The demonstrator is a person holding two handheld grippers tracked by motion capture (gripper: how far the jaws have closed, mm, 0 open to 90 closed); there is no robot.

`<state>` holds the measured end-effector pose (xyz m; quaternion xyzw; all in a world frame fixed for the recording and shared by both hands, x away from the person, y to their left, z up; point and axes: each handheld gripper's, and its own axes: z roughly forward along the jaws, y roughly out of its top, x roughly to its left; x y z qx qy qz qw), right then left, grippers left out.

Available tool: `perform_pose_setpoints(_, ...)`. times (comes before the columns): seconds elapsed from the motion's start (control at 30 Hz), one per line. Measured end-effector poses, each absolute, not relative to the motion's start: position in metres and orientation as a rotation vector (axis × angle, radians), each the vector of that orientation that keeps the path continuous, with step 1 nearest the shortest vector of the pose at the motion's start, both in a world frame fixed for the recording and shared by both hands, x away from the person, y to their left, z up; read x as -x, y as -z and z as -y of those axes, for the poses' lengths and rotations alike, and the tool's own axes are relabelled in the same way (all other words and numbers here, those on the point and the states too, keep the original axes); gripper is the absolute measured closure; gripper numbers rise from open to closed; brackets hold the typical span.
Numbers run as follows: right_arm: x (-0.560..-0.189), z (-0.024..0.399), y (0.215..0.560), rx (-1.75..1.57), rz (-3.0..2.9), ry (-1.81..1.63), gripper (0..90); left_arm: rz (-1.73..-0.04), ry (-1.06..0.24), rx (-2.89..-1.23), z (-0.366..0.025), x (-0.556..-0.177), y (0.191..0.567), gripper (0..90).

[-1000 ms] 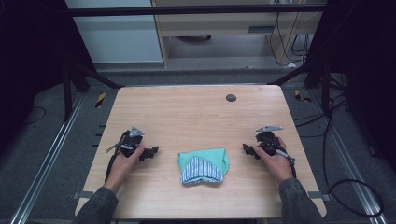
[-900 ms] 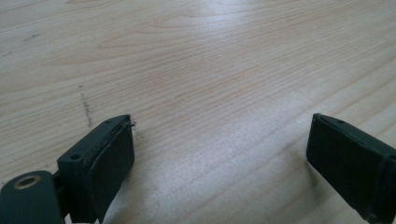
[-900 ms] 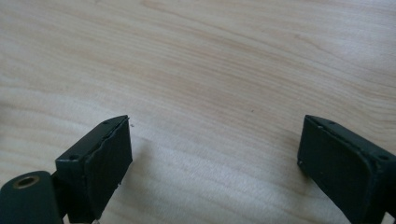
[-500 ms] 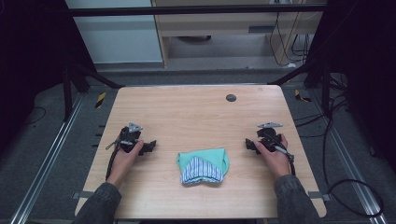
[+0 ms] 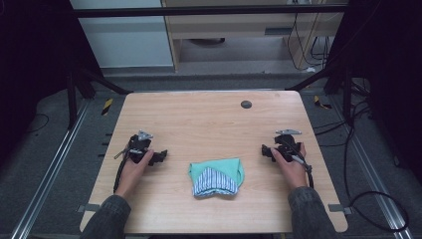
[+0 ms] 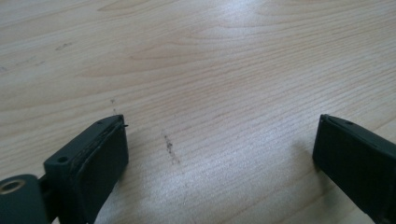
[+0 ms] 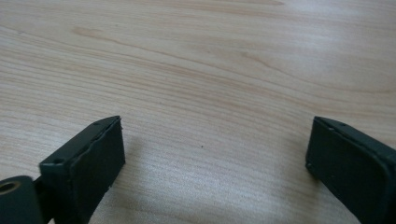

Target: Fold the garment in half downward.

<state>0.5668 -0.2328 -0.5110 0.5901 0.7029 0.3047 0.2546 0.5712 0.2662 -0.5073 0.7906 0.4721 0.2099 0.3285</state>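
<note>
One folded teal cloth (image 5: 216, 177) with a striped lining lay near the worktop's (image 5: 199, 119) front edge, its long axis crosswise. The left claw (image 5: 160, 157) and right claw (image 5: 265, 151) flanked the cloth, apart from it, jaws just opened wide, grasping nothing.

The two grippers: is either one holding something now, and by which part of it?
Nothing is held. The left gripper and the right gripper are open over bare table, apart from the folded cloth.
</note>
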Motion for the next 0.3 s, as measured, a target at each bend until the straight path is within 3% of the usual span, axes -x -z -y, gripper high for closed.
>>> perform_pose_setpoints(0.3,-0.5637,0.2269,0.5112,-1.683,-1.830,-0.795,1.5,-1.235,-0.551,-2.076,-0.2662,-0.5714,0.5072,1.1)
